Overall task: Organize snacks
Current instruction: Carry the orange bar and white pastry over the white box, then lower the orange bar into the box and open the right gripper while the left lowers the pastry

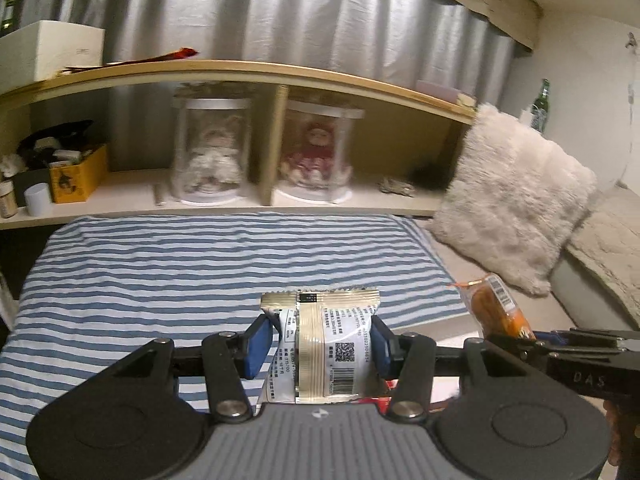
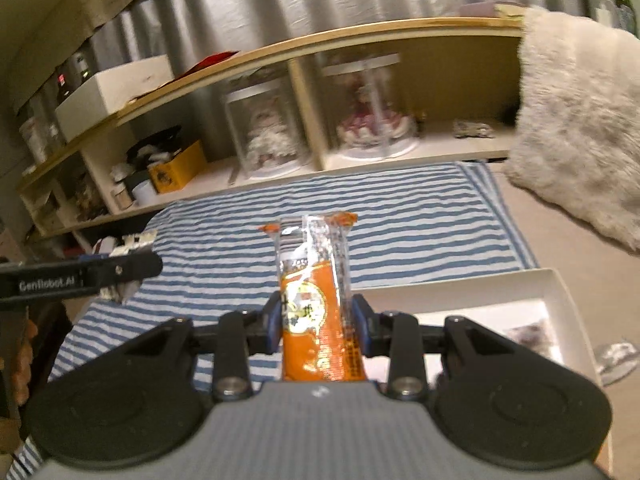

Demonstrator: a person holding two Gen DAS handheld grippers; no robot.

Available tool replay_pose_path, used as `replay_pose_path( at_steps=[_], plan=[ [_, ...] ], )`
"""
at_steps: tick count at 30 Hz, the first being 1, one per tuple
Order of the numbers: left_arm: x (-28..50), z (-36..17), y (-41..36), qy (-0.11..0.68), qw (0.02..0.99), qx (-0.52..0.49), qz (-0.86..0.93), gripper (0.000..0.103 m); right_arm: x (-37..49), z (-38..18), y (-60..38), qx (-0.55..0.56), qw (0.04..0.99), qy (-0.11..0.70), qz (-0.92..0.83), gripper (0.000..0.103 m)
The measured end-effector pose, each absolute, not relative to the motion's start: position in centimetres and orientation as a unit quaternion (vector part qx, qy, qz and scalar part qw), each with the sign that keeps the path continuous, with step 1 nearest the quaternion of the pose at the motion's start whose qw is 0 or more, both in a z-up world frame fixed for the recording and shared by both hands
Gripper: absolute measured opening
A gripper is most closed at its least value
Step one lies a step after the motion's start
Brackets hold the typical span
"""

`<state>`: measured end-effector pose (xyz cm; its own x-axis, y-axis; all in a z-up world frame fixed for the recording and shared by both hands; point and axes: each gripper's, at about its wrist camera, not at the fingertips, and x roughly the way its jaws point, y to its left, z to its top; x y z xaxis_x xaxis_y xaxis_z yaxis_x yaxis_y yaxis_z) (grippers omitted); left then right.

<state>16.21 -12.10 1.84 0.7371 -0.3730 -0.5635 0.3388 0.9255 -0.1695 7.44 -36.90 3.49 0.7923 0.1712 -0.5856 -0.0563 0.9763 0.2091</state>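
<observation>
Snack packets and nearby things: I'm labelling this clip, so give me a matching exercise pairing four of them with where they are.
Things:
1. gold-and-white packet
2. orange packet
3. fluffy cushion
4. yellow box

Places:
A. on the lower shelf, at its left end
B. in the right gripper
C. leaning at the shelf's right end
D. in the left gripper

Pairs: 1-D, 2-B, 3-C, 4-A

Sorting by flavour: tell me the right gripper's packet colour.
Orange snack packet with a clear top, best in the right wrist view.
</observation>
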Motion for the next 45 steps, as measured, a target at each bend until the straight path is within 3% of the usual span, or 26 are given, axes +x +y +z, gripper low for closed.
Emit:
replay_pose_path(
  at_steps=[9, 18, 37, 41, 42, 45],
  plan=[
    [16.2, 0.6, -17.6, 0.320, 0.922, -0.029, -0.217, 0.053, 7.2, 2.5, -40.4, 0.078, 0.948, 0.307, 0.024, 0.041],
    [17.7, -3.0, -21.2, 0.358, 0.901, -0.049, -0.241, 0.053, 9.4, -0.9, -42.2, 0.045, 0.930, 0.365, 0.019, 0.041],
    [20.7, -9.6, -25.4, 0.418, 0.864, -0.075, -0.271, 0.053, 12.9, -6.1, -50.4, 0.303, 0.863, 0.371, -0.159, 0.042],
    [21.4, -10.0, -25.5, 0.420, 0.863, -0.073, -0.272, 0.053, 13.9, -8.2, -51.5, 0.387, 0.834, 0.359, -0.160, 0.056],
    [21.5, -10.1, -25.5, 0.420, 0.863, -0.071, -0.273, 0.053, 14.2, -8.7, -51.5, 0.406, 0.827, 0.362, -0.142, 0.064],
    [21.8, -10.3, -25.6, 0.421, 0.863, -0.068, -0.269, 0.053, 14.9, -9.0, -51.3, 0.419, 0.823, 0.367, -0.107, 0.067]
  ],
)
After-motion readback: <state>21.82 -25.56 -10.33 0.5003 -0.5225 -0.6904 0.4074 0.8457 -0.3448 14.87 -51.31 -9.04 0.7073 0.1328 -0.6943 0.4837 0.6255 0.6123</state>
